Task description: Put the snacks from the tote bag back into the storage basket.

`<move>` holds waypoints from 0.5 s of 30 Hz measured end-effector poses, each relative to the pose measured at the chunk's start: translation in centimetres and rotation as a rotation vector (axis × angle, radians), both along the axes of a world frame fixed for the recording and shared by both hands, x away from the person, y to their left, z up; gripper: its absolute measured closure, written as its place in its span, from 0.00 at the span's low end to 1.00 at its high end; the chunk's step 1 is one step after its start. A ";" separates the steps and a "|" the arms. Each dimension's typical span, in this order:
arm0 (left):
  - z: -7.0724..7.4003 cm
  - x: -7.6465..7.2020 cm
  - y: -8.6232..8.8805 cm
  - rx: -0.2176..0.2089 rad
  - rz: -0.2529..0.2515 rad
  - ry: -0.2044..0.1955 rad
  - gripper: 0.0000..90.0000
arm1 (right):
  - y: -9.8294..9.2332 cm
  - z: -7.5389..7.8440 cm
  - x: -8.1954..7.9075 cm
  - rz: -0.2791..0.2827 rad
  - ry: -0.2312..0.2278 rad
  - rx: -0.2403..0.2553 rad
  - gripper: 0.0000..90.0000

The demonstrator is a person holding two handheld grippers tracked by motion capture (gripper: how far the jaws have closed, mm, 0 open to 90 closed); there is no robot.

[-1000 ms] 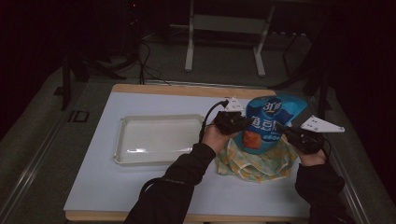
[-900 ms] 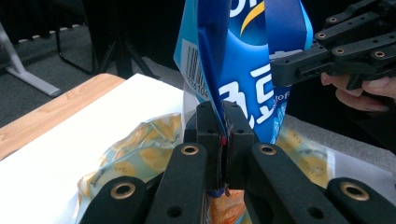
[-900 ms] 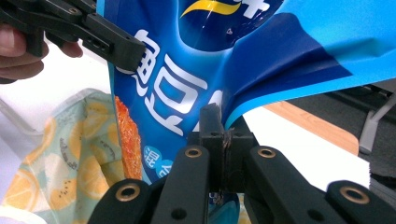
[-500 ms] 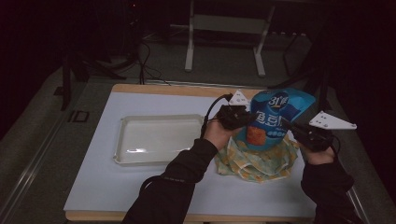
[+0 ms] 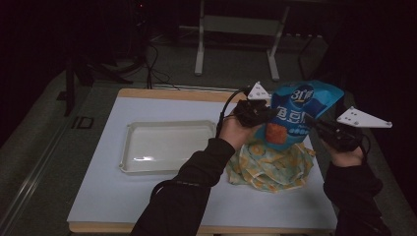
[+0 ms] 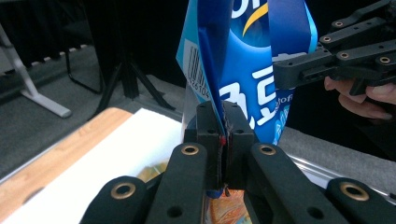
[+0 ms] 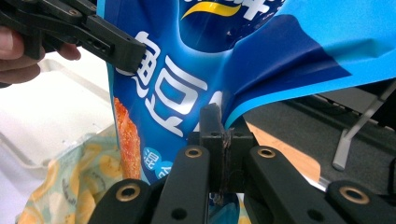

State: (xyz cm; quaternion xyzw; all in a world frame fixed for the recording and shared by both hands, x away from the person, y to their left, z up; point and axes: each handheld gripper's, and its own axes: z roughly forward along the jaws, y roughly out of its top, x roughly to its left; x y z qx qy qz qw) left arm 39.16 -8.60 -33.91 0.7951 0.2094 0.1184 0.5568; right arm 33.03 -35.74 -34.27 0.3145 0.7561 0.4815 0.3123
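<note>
High view: both hands are holding a glossy blue plastic snack bag [image 5: 294, 114] in the air, right of centre in the frame, above a crumpled yellow-patterned cloth bag [image 5: 270, 164] on the white worktop [image 5: 147, 196]. The left gripper [image 5: 263, 114] is clenching the bag's left edge, the right gripper [image 5: 314, 125] its right edge; in both gripper views the jaws are pinching the thin, creased film flat between them. The step in hand looks like lifting the snack bag clear of the cloth. The next move probably calls for carrying it level toward the shallow translucent rectangular plastic tray [image 5: 167, 146] at centre left, both grips tight on the slippery film.
</note>
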 end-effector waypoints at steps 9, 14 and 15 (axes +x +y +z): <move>1.4 0.6 1.1 -0.007 0.024 -0.012 0.99 | 1.0 1.7 0.9 0.008 -0.015 -0.012 0.99; 1.5 0.9 2.3 -0.009 0.053 -0.015 0.99 | 2.2 2.0 1.7 0.017 -0.017 -0.014 0.99; 1.6 1.0 2.6 -0.014 0.060 -0.015 0.99 | 2.5 2.0 1.9 0.018 -0.016 -0.015 0.99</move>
